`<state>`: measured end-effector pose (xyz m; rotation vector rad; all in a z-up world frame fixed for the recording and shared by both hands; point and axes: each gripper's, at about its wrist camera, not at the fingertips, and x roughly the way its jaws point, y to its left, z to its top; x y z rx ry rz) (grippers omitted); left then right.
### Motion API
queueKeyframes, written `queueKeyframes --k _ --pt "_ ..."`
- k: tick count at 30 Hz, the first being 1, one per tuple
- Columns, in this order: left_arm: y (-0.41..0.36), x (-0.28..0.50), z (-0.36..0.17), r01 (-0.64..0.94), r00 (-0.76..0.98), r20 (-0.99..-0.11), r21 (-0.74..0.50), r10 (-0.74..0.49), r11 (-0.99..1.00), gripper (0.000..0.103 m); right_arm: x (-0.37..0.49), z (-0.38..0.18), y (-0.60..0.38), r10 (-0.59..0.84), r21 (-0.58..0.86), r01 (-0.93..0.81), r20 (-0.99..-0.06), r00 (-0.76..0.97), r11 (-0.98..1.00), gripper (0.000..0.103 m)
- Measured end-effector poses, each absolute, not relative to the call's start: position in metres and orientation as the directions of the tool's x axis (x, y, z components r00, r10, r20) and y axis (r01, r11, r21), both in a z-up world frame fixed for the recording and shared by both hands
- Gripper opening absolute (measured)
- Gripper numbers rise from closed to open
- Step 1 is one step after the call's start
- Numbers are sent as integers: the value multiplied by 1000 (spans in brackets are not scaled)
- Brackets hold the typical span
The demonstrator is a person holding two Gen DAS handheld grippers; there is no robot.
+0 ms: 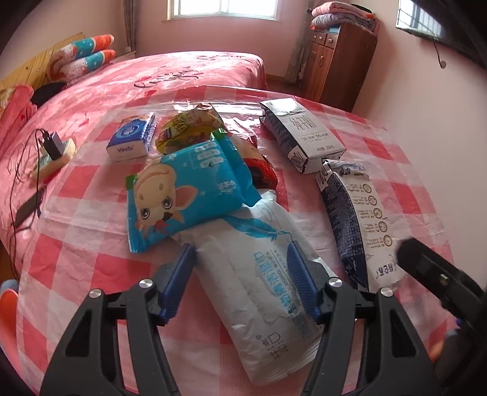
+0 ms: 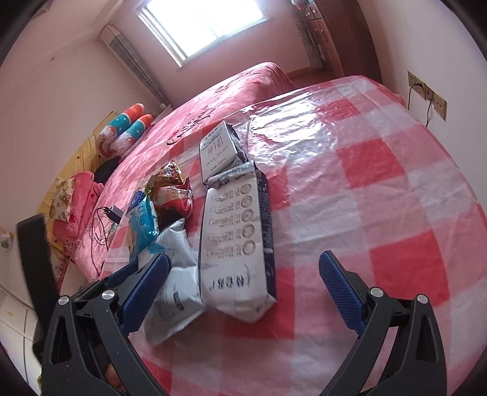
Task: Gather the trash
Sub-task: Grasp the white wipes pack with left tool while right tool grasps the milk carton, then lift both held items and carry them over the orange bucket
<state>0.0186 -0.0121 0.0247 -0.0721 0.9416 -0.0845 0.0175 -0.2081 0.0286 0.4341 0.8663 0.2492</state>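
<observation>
Pink-walled bedroom, bright window (image 1: 194, 7) at far wall, wooden cabinet (image 1: 338, 61) at right. Counter (image 1: 85, 274) covered in red-white check plastic cloth, set beside bed (image 1: 182, 70). Trash clustered mid-counter: white wipes pack (image 1: 261, 292) clamped by left gripper (image 1: 242, 252) fingers; dark milk carton (image 2: 237, 240) lying between spread fingers of right gripper (image 2: 243, 265), untouched.

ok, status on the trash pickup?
Left gripper closed on white wipes pack. Right gripper open around flattened milk carton. Blue wrapper overlaps pack.
</observation>
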Motion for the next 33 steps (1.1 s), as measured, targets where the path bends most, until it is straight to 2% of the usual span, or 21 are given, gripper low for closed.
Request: queueKeyframes --k 2,4,8,10,12,16,22,29,33 --pt "-11 18 24 46 586 -803 -105 -112 993 64 25 28 -205 373 447 -43 -687 624 894 95" --pt "-9 17 24 45 583 -803 -117 -122 992 65 35 26 -197 360 419 -50 -709 606 907 78" --pt "-6 14 23 44 562 -813 -158 -155 986 71 45 21 -180 317 345 -71 -740 593 936 71" --pt "-6 13 20 52 545 -821 -170 -170 984 74 45 21 -177 295 317 -73 -743 600 946 62" --pt "-9 11 19 65 543 -819 -180 -186 981 82 43 22 -178 283 299 -79 -738 613 951 58" --pt "-16 13 17 67 536 -826 -166 -176 984 87 37 26 -187 219 248 -49 -723 656 967 57" --pt "-33 24 14 39 525 -844 -101 -106 994 99 33 34 -214 248 343 -6 -667 703 939 57" --pt "-44 30 7 10 547 -837 -6 -11 1000 98 29 36 -221 303 406 -22 -643 704 913 57" --pt "-40 26 7 17 558 -829 -21 -27 1000 91 26 36 -224 332 431 -34 -637 695 902 57"
